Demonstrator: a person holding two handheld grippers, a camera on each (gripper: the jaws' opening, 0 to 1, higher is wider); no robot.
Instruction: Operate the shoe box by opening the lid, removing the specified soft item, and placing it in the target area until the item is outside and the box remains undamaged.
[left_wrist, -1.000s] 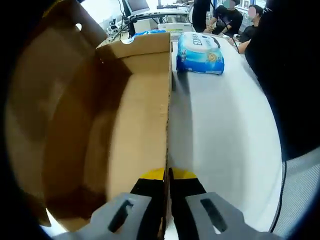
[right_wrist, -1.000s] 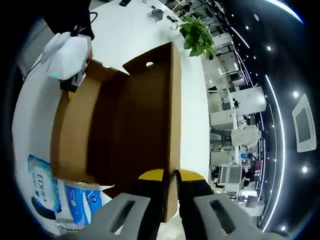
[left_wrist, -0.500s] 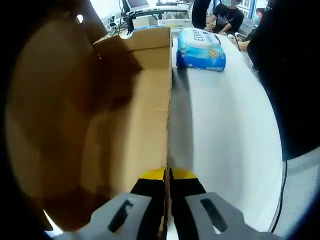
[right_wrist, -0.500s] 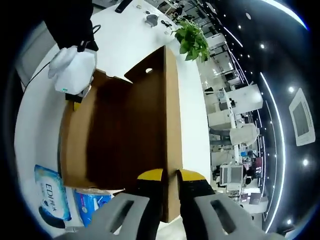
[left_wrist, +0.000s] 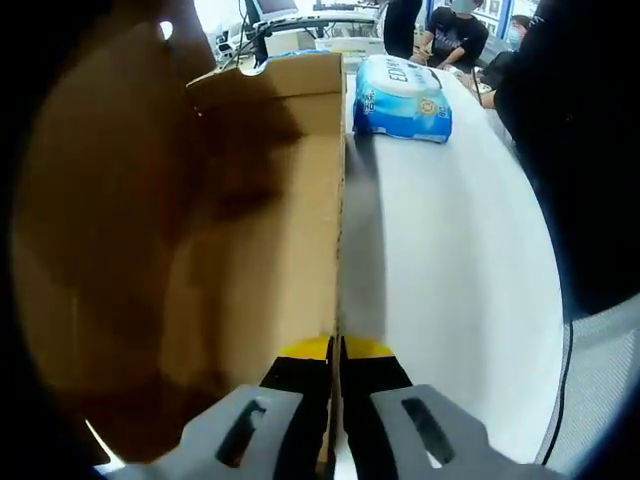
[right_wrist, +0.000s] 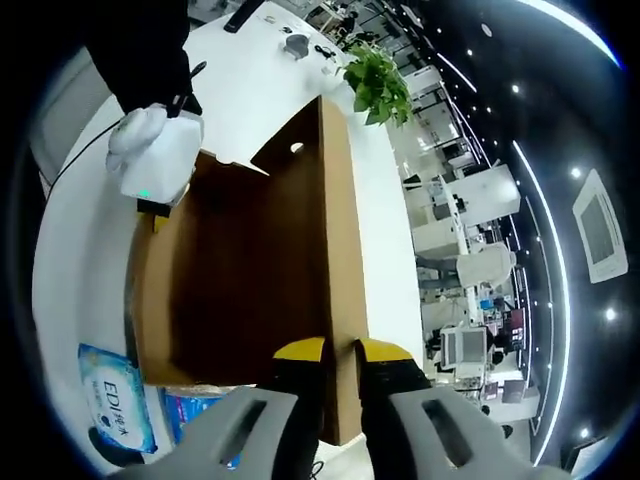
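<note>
Lid (right_wrist: 300, 250) swung further; both claws clamp box (left_wrist: 290, 230).

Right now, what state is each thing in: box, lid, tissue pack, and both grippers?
box: open, nothing visible inside
lid: raised, held on edge
tissue pack: outside the box, lying on the table, sealed
left gripper: shut on the box wall
right gripper: shut on the lid edge

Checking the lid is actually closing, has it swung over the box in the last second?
Yes. In the left gripper view the lid now covers more of the box's floor than before, judged against the wall pinched by the left claw.
</note>
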